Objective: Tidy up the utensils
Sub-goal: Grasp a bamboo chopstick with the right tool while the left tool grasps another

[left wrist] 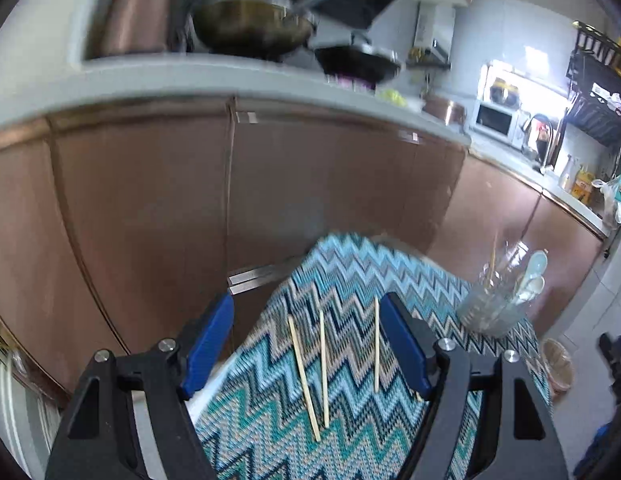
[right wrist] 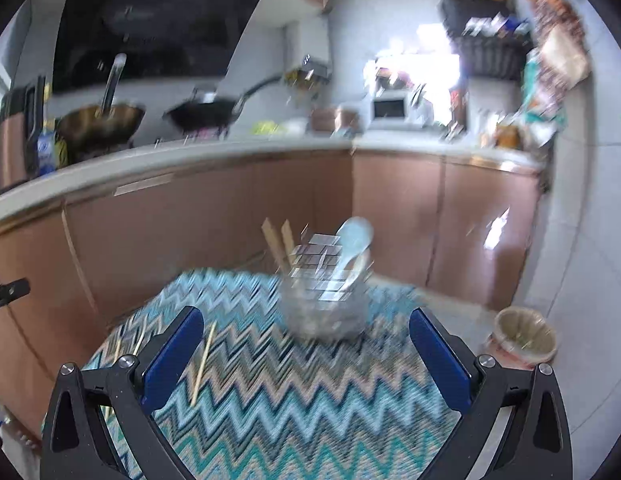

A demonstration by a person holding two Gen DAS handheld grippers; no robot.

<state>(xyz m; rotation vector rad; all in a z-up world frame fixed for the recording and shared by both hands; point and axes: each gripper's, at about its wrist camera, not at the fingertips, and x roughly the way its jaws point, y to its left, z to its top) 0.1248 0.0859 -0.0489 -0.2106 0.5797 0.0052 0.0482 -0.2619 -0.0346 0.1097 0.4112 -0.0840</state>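
Left gripper (left wrist: 306, 344): I keep it wide, holding nothing.
Chopsticks (left wrist: 323, 368): three on the cloth (left wrist: 350, 276), between its fingers — long axis along them.
Right gripper (right wrist: 306, 354): wide, empty — faces the jar (right wrist: 324, 308).

Light: bright daylight, window (right wrist: 426, 72) overexposed | Blur: right wrist view heavily motion-smeared, left sharper | Distortion: fisheye bending, dark corners.

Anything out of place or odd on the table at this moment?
Yes: three chopsticks lie loose on the zigzag tablecloth between the open left gripper's fingers, unaligned, while the glass holder already holds chopsticks and spoons. The right gripper is open and empty. Nothing looks spilled or damaged.
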